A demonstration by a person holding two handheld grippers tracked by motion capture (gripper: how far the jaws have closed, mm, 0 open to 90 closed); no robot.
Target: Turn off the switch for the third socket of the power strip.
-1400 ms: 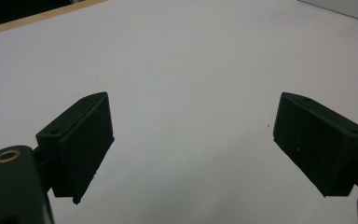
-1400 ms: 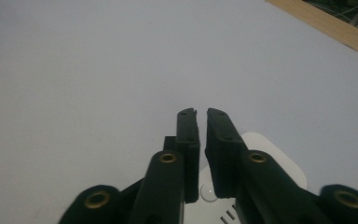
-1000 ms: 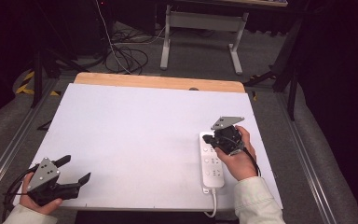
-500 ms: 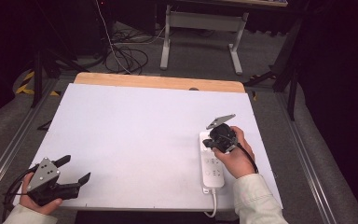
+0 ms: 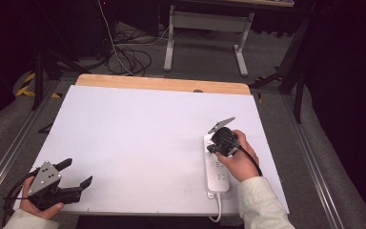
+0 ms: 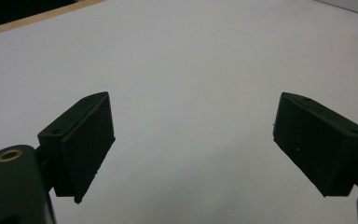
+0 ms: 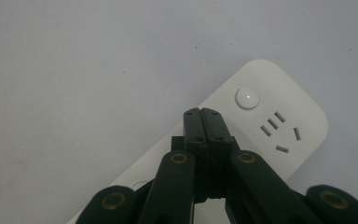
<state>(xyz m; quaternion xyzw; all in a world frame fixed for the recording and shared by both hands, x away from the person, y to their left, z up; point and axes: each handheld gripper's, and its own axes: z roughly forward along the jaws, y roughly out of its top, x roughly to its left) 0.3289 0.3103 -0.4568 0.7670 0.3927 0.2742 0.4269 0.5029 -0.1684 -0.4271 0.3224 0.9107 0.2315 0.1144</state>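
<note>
Over at the near left corner of the white counter [image 5: 138, 138], the left gripper [image 5: 75, 172] has not budged in the last second; its jaws stand wide apart with only bare surface between them, and it looks parked rather than busy.

The action is at the right. The long white plastic power strip [image 5: 218, 174] lies near the counter's right edge, its cord running off the near side. The right gripper [image 7: 203, 116] has tipped forward and down over the strip's far end since a moment ago, its grey plate now slanted. Its jaws are pressed together, holding nothing, their tip just short of the round white switch button [image 7: 247, 98]. I'd judge a press on that button is coming and hasn't landed yet.
</note>
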